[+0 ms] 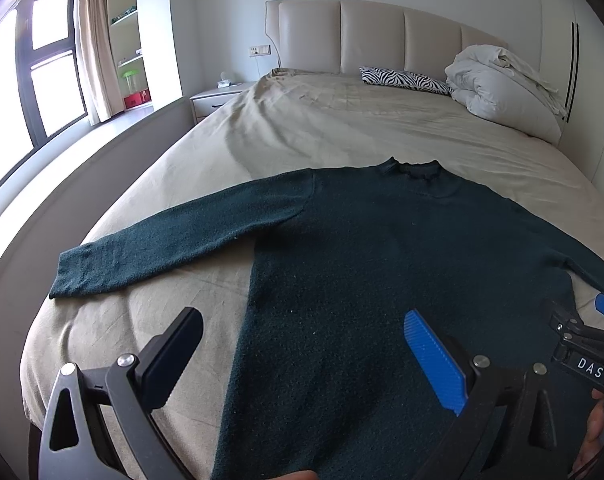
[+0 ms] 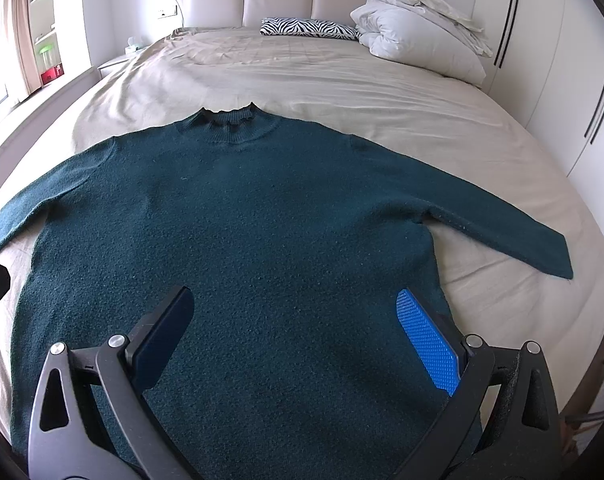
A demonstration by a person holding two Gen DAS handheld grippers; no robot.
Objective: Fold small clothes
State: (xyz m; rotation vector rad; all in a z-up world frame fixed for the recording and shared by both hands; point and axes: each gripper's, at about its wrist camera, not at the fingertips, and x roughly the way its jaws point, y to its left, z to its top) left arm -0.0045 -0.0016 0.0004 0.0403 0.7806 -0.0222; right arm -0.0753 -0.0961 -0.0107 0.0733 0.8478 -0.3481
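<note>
Teal knit, no fold made yet: dark teal long-sleeved knit sweater lies flat, face up, on the beige-sheeted bed.

Both sleeves out to the sides, collar toward the headboard, hem nearest the cameras. Left gripper and right gripper hover over the lower body, jaws wide apart, holding nothing (contact with the cloth not clear). All folding looks left to do: sleeves in, then body doubled. White bundled duvet and zebra-print pillow sit well apart.
</note>
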